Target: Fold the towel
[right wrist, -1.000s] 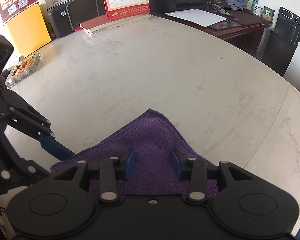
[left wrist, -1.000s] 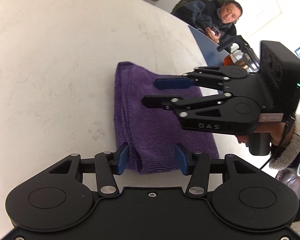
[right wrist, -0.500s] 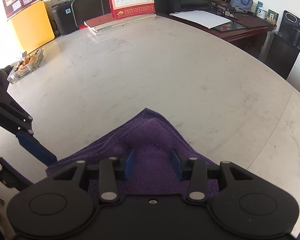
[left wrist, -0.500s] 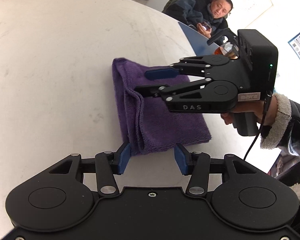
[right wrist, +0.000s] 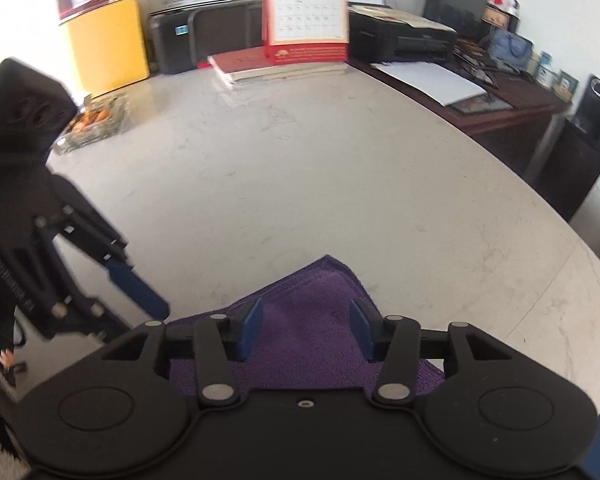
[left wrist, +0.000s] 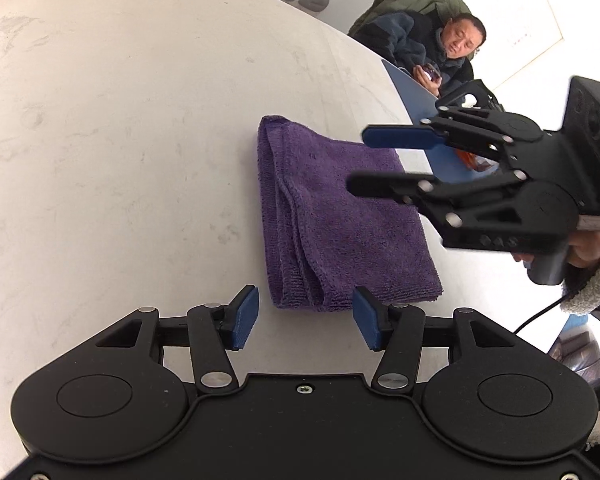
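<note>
With towel (left wrist: 340,224) lying folded, layered edges stacked on table (left wrist: 119,140), looks done. Left gripper (left wrist: 306,320) and right gripper (left wrist: 356,160): fingers apart, holding nothing. If tidying, press flat, avoid snagging layers.

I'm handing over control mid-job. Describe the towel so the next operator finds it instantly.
Start from the big pale marble table. Near its edge, just ahead of the left gripper, lies the purple towel, folded into a flat rectangle. It is the only cloth and the only purple thing there; both grippers' jaws are open and empty.
</note>
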`<state>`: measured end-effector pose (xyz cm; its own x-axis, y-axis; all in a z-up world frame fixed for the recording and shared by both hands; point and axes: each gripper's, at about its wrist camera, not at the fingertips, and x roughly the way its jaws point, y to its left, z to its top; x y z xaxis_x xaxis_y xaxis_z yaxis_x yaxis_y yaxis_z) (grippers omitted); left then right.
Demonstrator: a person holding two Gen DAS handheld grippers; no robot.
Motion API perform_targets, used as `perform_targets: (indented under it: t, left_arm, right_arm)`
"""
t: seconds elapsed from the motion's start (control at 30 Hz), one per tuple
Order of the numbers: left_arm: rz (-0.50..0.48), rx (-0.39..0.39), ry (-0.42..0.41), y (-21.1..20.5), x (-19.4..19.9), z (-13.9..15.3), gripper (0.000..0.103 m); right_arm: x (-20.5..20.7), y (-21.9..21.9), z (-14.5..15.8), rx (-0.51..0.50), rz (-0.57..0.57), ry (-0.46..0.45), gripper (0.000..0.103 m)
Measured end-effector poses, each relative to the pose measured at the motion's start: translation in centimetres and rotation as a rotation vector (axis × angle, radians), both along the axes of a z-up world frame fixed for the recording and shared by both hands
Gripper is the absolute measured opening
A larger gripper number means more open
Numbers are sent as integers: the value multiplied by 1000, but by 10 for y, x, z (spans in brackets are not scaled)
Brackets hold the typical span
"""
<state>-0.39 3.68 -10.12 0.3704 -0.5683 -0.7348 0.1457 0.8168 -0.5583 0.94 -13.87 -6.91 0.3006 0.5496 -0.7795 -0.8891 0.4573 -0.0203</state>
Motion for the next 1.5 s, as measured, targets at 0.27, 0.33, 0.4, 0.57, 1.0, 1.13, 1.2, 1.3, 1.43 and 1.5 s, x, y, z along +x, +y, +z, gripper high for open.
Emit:
perform_targets:
  t: [0.27, 0.33, 0.4, 0.57, 1.0, 1.13, 1.2, 1.3, 1.43, 1.5]
  left_arm:
    - [19, 63, 11, 19, -15, 12, 52]
    - [10, 65, 6, 19, -17, 14, 52]
    - [-2, 61, -1, 16, -20, 17, 53]
    - [-29, 73, -10, 8, -27, 17, 53]
    - [-149, 172, -73, -25, -17, 17, 53]
    - [-140, 174, -89, -36, -2, 12, 54]
    - [-141, 168, -82, -39, 9, 8, 54]
    - [-146, 146, -42, -41, 25, 0, 55]
    - [-190, 62, 33, -41, 34, -7, 67]
    - [-221, 36, 53, -43, 35, -7, 67]
  right_arm:
    - [-29, -4, -4, 11, 51, 27, 54]
    - [-26, -6, -6, 34, 13, 53, 52]
    - [-24, -8, -7, 57, -26, 79, 45]
    - [-17, -13, -11, 115, -122, 145, 23]
    - [-1, -30, -21, 268, -362, 301, 11]
    - [-1, -45, -23, 331, -399, 320, 11]
    - [-2, -51, -26, 356, -415, 333, 11]
    - [-2, -61, -33, 394, -437, 354, 11]
    - [-2, -70, -41, 433, -463, 379, 11]
    - [-1, -73, -46, 444, -473, 389, 11]
